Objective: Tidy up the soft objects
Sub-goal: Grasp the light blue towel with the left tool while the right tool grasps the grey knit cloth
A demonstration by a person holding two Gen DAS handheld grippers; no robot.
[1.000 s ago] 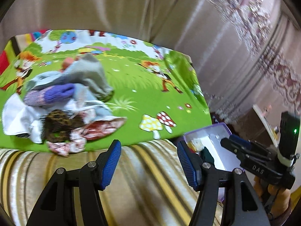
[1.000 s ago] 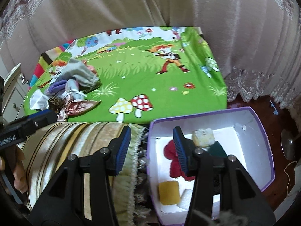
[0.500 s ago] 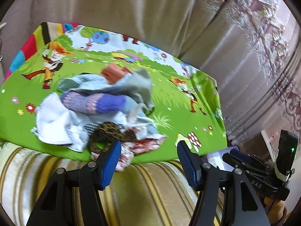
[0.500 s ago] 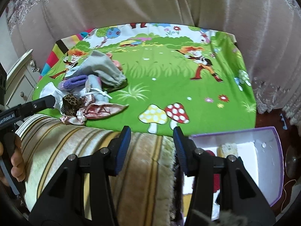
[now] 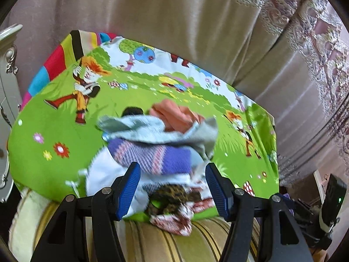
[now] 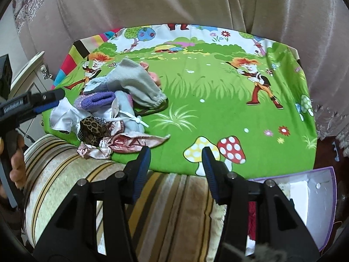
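Both pairs of jaws are standing apart with nothing between their blue pads: the left gripper (image 5: 170, 191) is hovering over the near edge of the heap of soft things, and the right gripper (image 6: 176, 172) is hanging over the striped cushion (image 6: 65, 174) at the near edge of the cartoon-print cloth (image 6: 218, 109), its pads gripping nothing. That cloth, green with mushrooms and running figures, is covering the surface in front of a beige curtain (image 6: 174, 0). The heap is lying on the left part of the cloth, close to its near edge. On top a grey drawstring pouch (image 6: 135, 85) is lying tilted, with a pink piece (image 5: 174, 115) showing behind it. A purple striped sock (image 5: 152, 157) is lying below the pouch, beside a white cloth (image 6: 62, 118). Nearer the edge a leopard-print scrunchie (image 6: 93, 128) is sitting next to a red-and-white patterned fabric (image 6: 133, 142) that is spilling toward the cushion. At lower right of the right wrist view a purple-rimmed box (image 6: 316, 196) is standing open, well apart from the heap, with something red (image 6: 252, 218) partly hidden inside it. In the same view a hand (image 6: 17, 166) is gripping the left tool's handle at the far left.
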